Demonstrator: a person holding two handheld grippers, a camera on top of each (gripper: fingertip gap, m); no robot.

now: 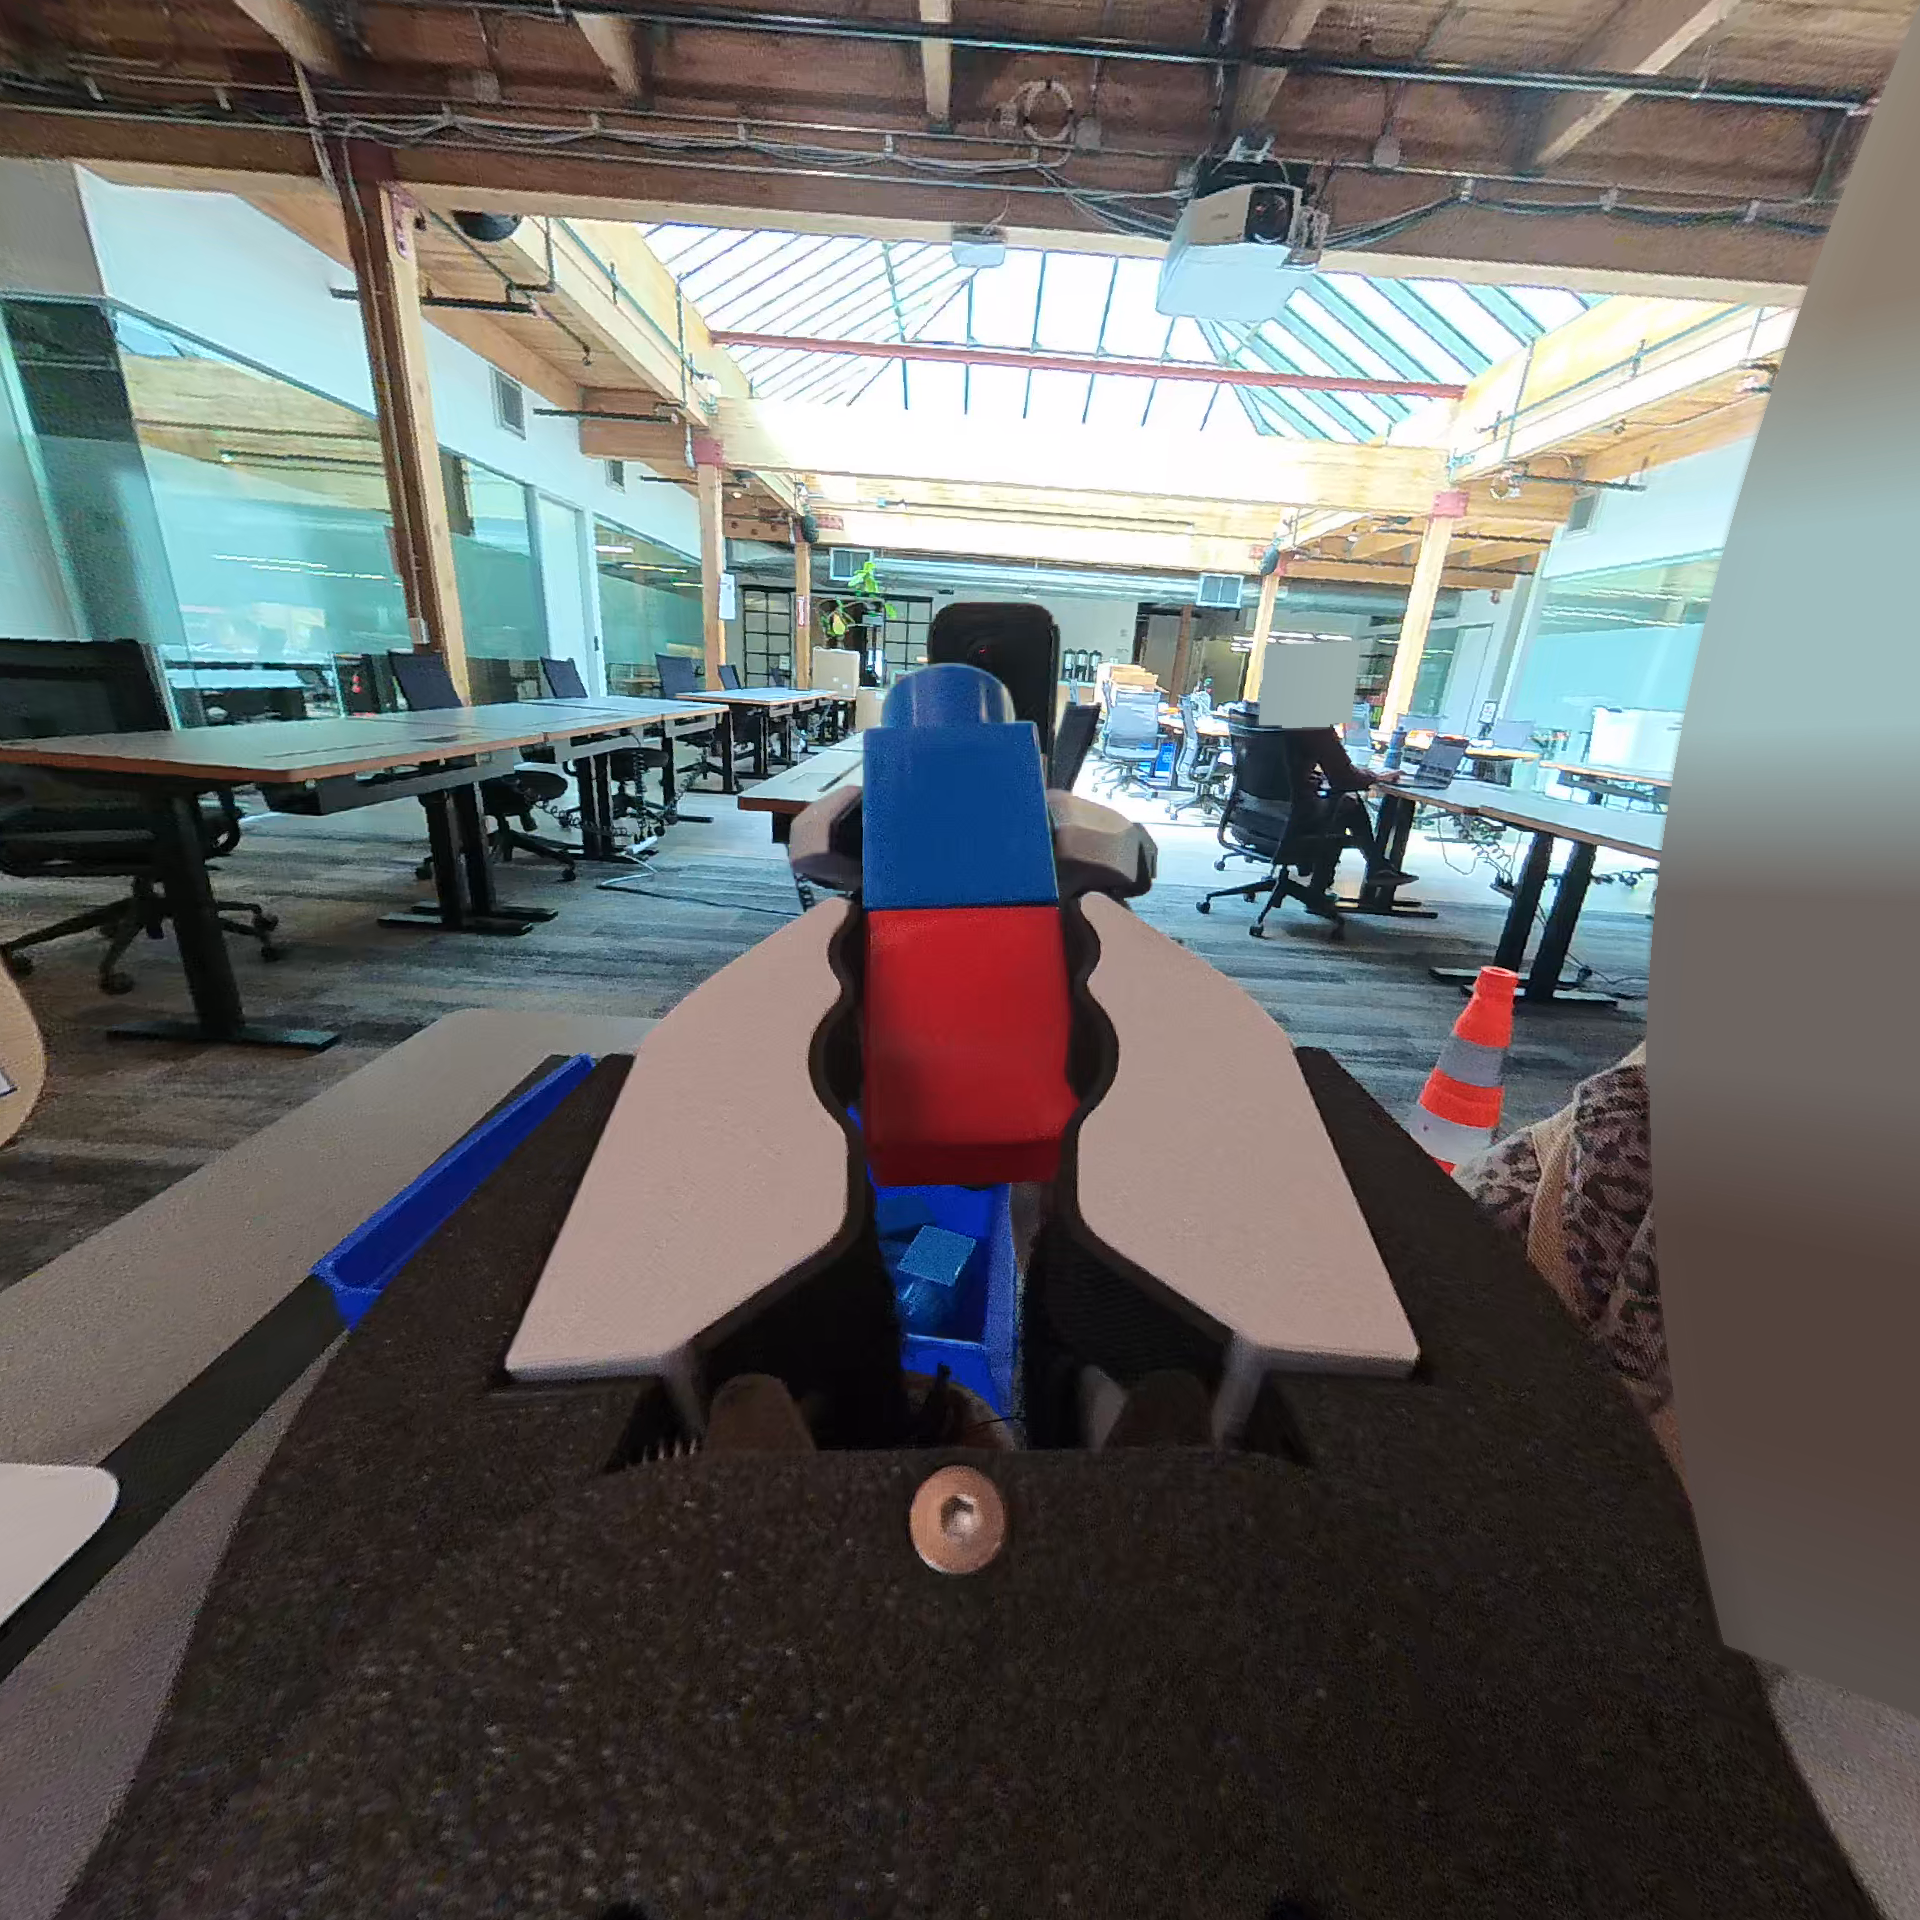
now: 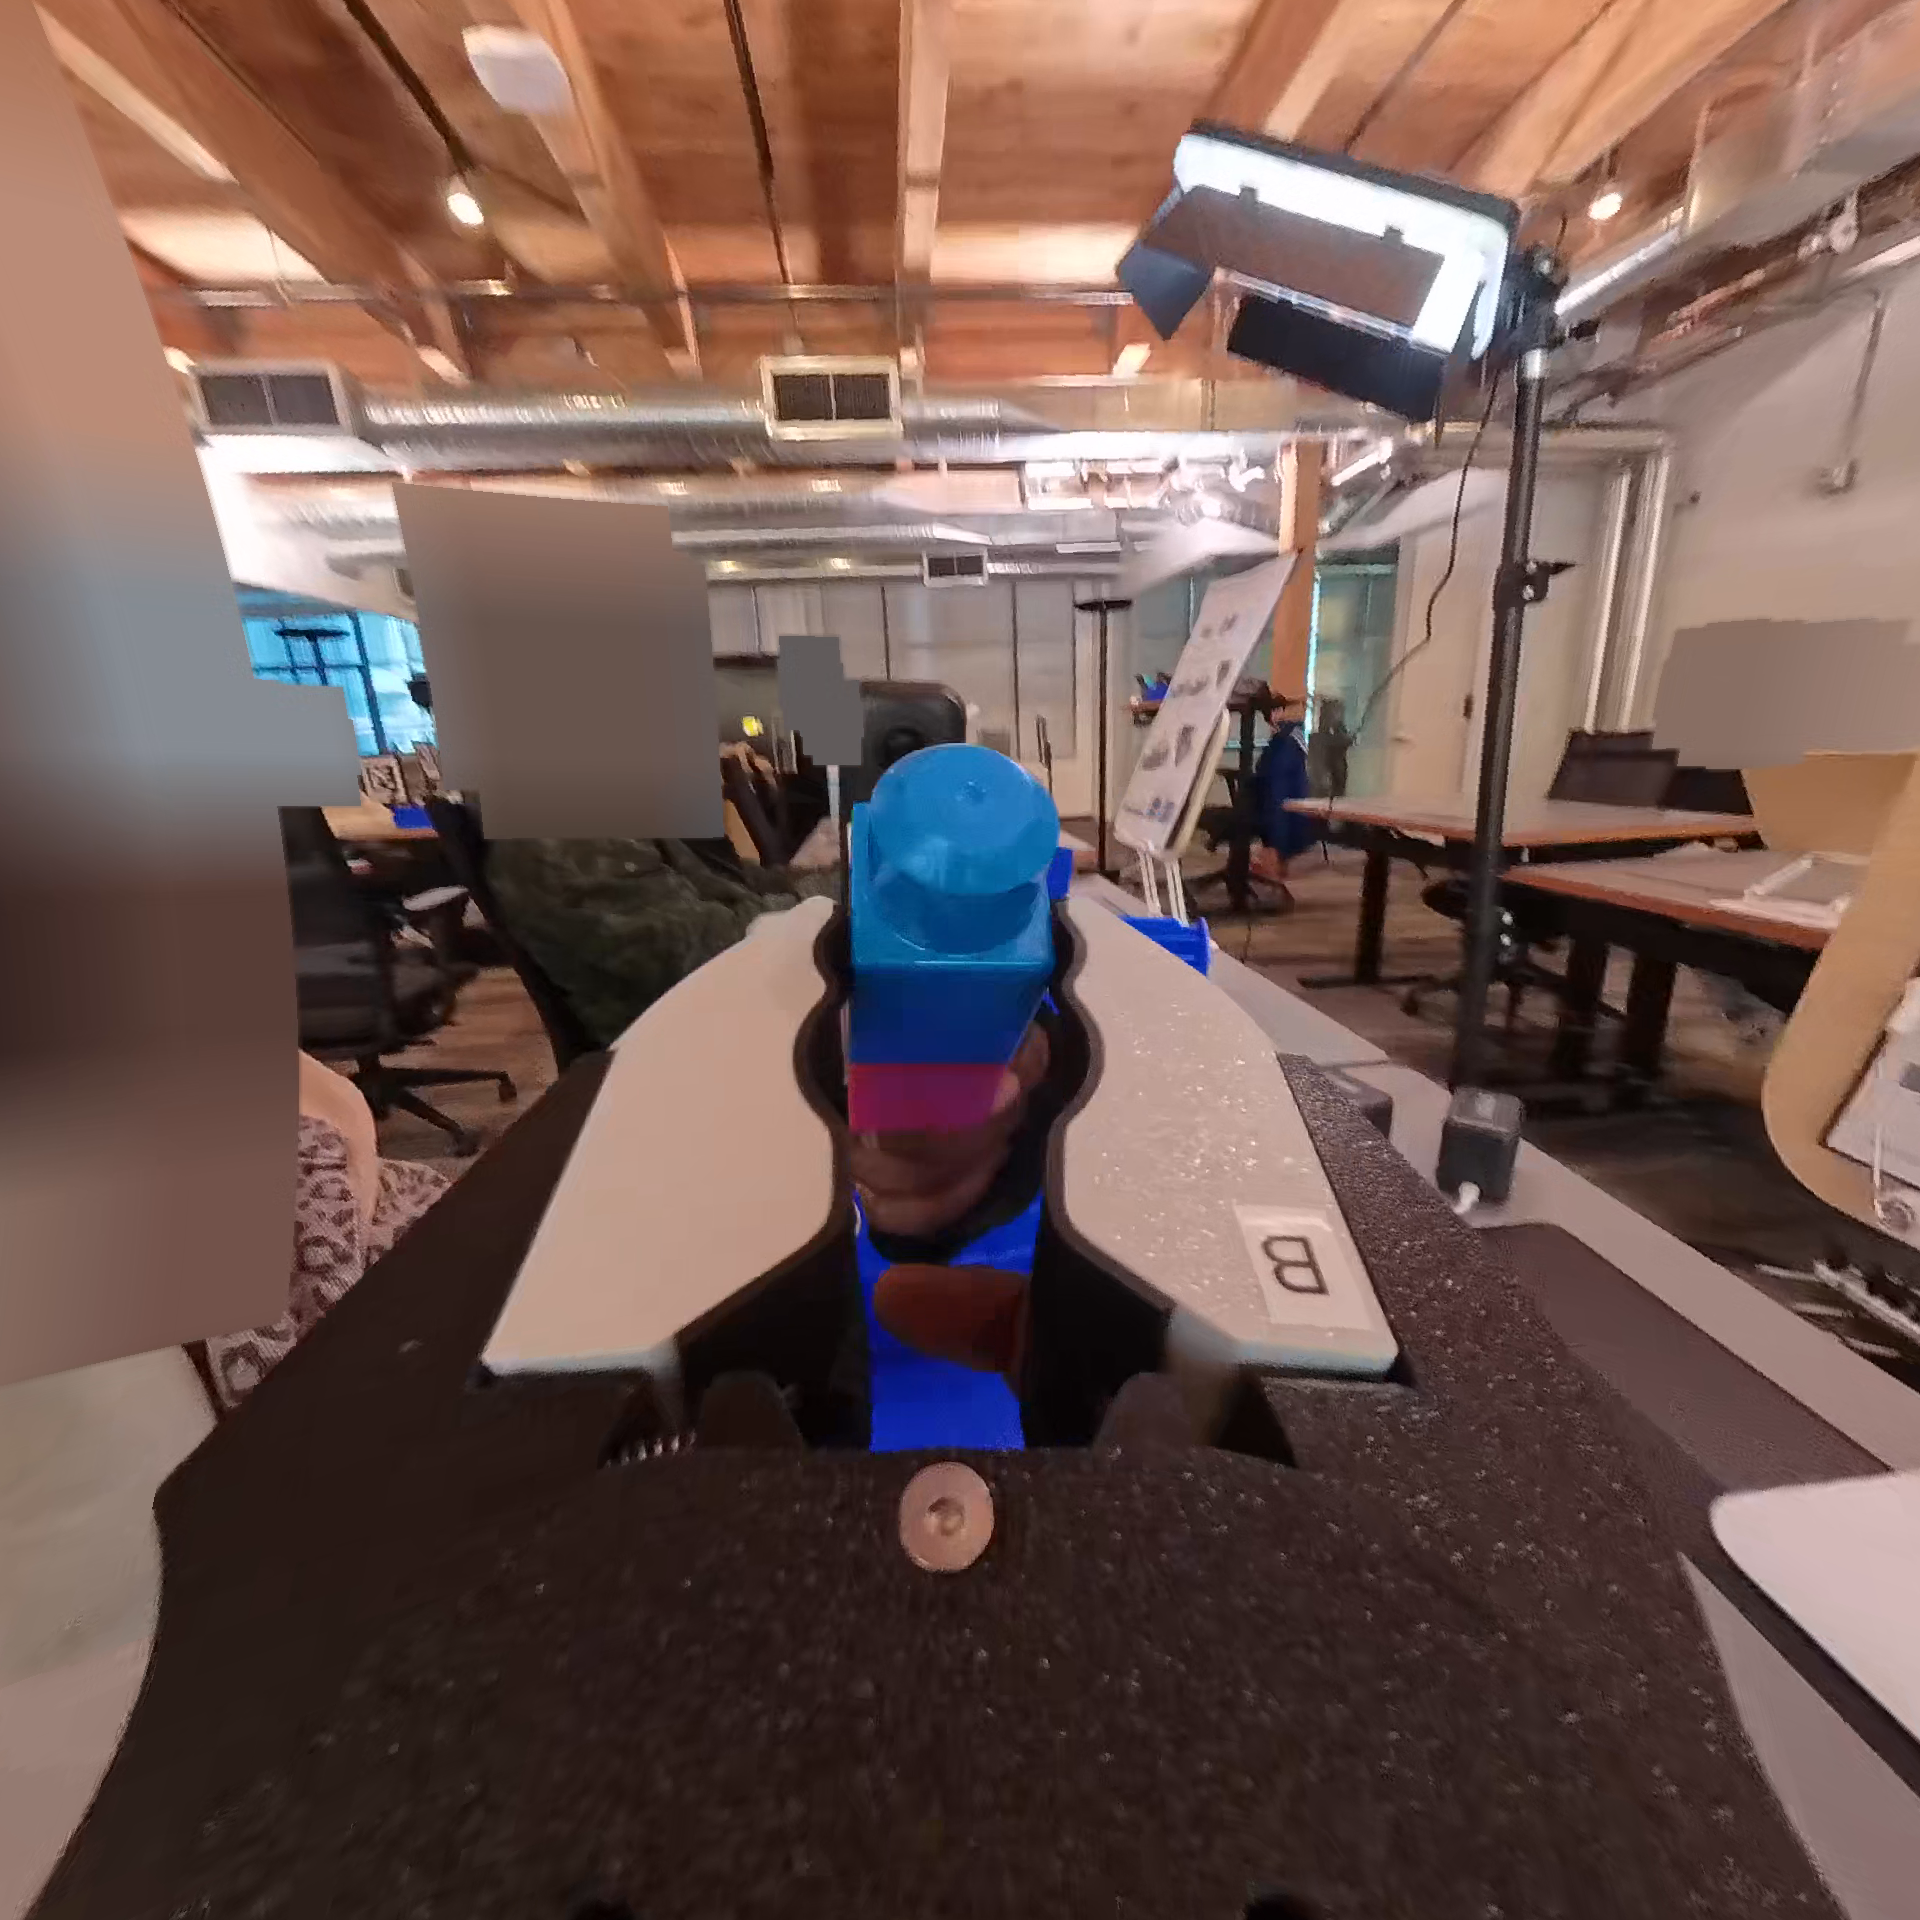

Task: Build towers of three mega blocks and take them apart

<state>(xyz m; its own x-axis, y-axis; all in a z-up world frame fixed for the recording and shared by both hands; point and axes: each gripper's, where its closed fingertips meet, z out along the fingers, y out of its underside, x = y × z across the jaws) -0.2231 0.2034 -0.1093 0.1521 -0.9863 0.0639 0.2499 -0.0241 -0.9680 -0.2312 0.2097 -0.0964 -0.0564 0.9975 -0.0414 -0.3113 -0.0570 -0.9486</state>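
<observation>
The grey table (image 1: pixel 187 1236) spread beneath both tools, with office desks (image 1: pixel 312 748) and chairs filling the room beyond it in the left wrist view. A blue bin (image 1: pixel 457 1174) sat on the table under the left gripper, its long rim showing to the left of the tool and part of its inside visible down between the fingers, where a small blue block (image 1: pixel 935 1259) lay. In the right wrist view a studio light (image 2: pixel 1340 301) on a black stand stood to the right, and an orange traffic cone (image 1: pixel 1470 1060) stood on the floor at the right of the left wrist view. The left gripper (image 1: pixel 961 1023) was clamped on the red block (image 1: pixel 961 1029), its grey fingers (image 1: pixel 727 1132) pressing the block's two sides. A blue block (image 1: pixel 956 821) was joined end to end with the red one and pointed away from the left camera, its round stud at the far end. The right gripper (image 2: pixel 951 977) met the pair from the opposite side and was clenched around that blue block (image 2: pixel 945 935), whose stud faced the right camera; behind it a strip of the red block (image 2: pixel 925 1096) showed between the fingers. The two-block stack was thus held in the air above the bin, gripped at each end by one tool. Whether the blocks were fully seated or partly pulled apart could not be told.
</observation>
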